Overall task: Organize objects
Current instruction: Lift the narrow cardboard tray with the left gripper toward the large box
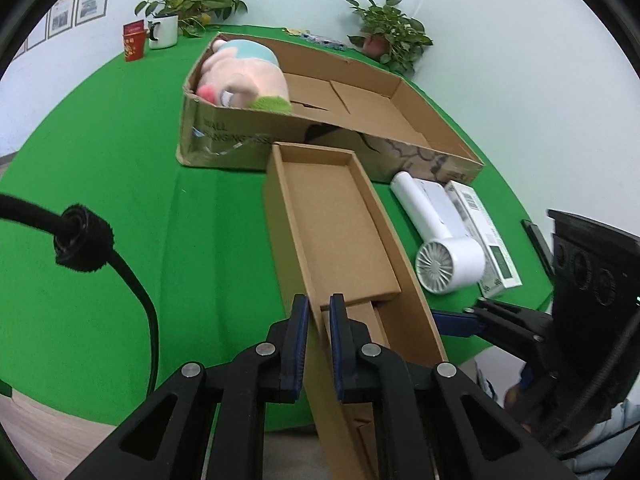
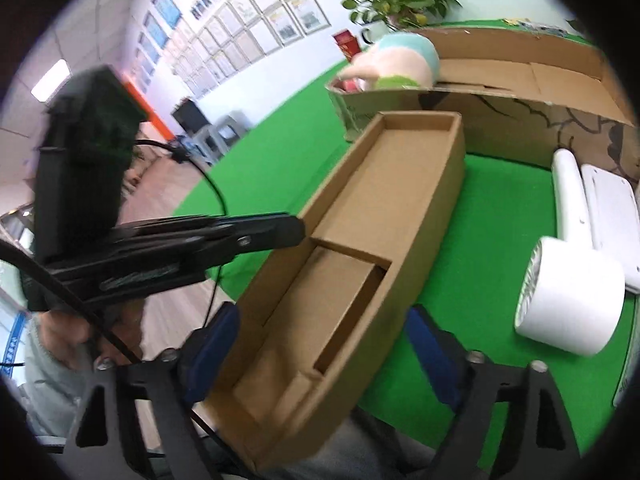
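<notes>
A long narrow open cardboard box lies on the green table, its near end sticking out past the table's edge. My left gripper is shut on that box's left side wall, one pad inside and one outside; in the right wrist view it comes in from the left. My right gripper straddles the box's near end, blue pads against both outer walls. One of its fingers shows beside the right wall. A white hair dryer lies to the right.
A big shallow cardboard box behind holds a pink plush toy at its left end. A white printed carton lies right of the dryer. A red cup, a white mug and potted plants line the far edge.
</notes>
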